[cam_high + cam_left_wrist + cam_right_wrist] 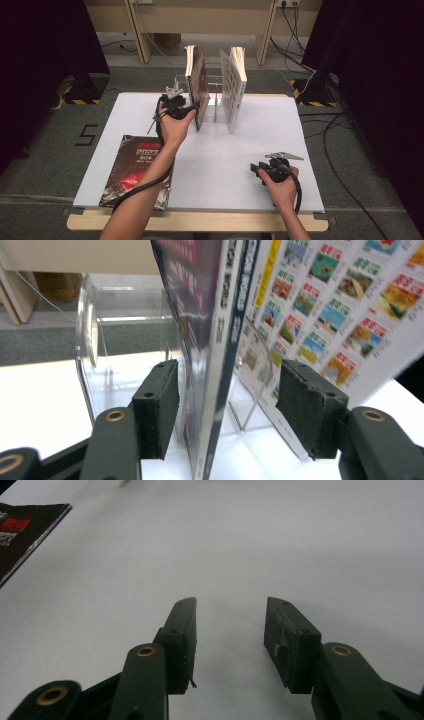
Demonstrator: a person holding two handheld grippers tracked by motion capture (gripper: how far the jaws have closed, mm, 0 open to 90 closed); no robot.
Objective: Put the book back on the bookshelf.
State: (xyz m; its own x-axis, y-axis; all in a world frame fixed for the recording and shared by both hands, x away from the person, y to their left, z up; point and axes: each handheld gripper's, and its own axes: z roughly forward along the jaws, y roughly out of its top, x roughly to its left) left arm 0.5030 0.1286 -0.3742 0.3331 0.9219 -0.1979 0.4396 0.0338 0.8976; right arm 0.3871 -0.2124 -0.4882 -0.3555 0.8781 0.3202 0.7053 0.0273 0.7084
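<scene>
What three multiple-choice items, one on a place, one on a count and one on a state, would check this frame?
1. Where does the dark magazine lie?
A. flat at the table's near left
B. inside the clear rack
C. at the table's far right

2. How many books stand upright in the clear rack?
A. one
B. two
C. four

3. How do the left gripper's jaws stand?
A. shut on nothing
B. open, one on each side of the dark upright book
C. clamped on the flat magazine

Answers: 1 A, the high view shows it flat by the left forearm. 2 B, two books stand there. 3 B, gaps show beside both pads.
</scene>
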